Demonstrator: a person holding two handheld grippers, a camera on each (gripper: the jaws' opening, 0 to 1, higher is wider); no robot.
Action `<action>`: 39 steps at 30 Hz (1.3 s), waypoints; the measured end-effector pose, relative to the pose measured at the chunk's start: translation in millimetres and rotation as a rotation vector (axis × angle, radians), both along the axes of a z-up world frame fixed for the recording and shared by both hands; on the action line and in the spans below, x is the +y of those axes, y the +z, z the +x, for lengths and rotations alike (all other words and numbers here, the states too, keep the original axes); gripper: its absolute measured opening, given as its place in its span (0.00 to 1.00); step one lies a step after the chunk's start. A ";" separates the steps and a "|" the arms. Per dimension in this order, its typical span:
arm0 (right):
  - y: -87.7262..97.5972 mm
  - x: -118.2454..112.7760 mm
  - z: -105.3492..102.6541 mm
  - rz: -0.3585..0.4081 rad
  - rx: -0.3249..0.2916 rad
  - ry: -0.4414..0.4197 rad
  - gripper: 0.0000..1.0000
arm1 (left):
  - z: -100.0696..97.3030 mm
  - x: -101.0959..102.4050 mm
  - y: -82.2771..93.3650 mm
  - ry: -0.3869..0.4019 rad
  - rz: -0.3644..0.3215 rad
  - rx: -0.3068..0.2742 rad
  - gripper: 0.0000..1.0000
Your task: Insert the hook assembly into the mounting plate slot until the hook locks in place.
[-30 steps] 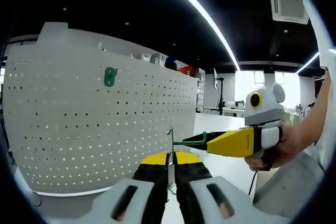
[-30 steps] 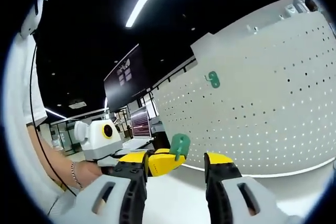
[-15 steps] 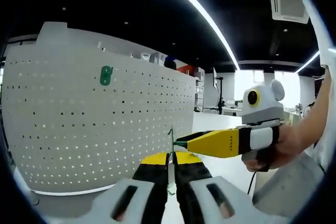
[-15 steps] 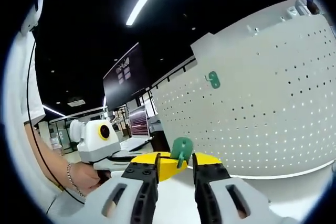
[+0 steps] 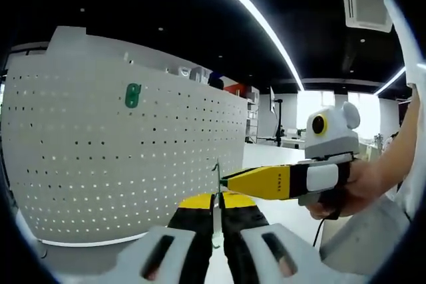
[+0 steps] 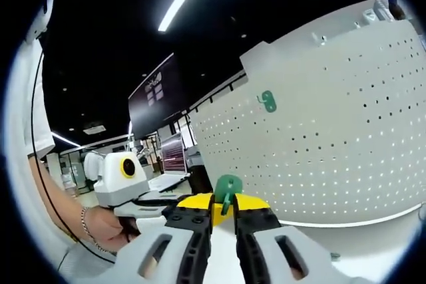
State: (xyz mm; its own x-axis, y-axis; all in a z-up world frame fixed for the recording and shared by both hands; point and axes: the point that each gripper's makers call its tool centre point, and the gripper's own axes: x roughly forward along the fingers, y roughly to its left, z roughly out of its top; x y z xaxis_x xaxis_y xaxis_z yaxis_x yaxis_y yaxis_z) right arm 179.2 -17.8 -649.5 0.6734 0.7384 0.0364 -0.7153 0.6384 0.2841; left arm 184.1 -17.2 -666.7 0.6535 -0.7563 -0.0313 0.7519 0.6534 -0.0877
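Note:
A green hook piece [image 6: 228, 186] on a thin metal wire [image 5: 216, 176] sits between both grippers, in front of the white pegboard [image 5: 120, 164] [image 6: 333, 157]. At the bottom of the left gripper view, my left gripper [image 5: 217, 199] is shut on the wire. My right gripper [image 5: 225, 179] reaches in from the right with its yellow jaws closed at the same piece. In the right gripper view, the right gripper [image 6: 223, 205] is shut on the green piece, and the left gripper [image 6: 200, 198] comes in from the left. A second green hook [image 5: 133, 95] [image 6: 267, 101] hangs high on the board.
A person's hand [image 5: 363, 187] holds the right gripper, and another hand [image 6: 100, 221] holds the left one. The board stands on a white table [image 5: 279, 211]. Light strips [image 5: 253, 14] and a vent [image 5: 366, 1] are overhead, with office furniture behind.
The right gripper's jaws went from wide open to shut on the green hook piece. Its yellow tips slid left up to the wire. The left gripper stayed shut.

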 end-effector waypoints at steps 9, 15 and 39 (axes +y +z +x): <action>-2.0 -0.2 2.5 -0.008 0.008 -0.010 0.03 | -0.3 0.5 -0.4 0.007 0.001 0.002 0.03; -1.5 -0.8 2.8 -0.002 0.008 -0.021 0.02 | 0.0 0.2 -0.2 0.007 -0.001 -0.001 0.03; -0.9 0.8 1.9 -0.026 0.006 -0.031 0.01 | 0.1 0.2 0.5 -0.003 0.014 -0.004 0.05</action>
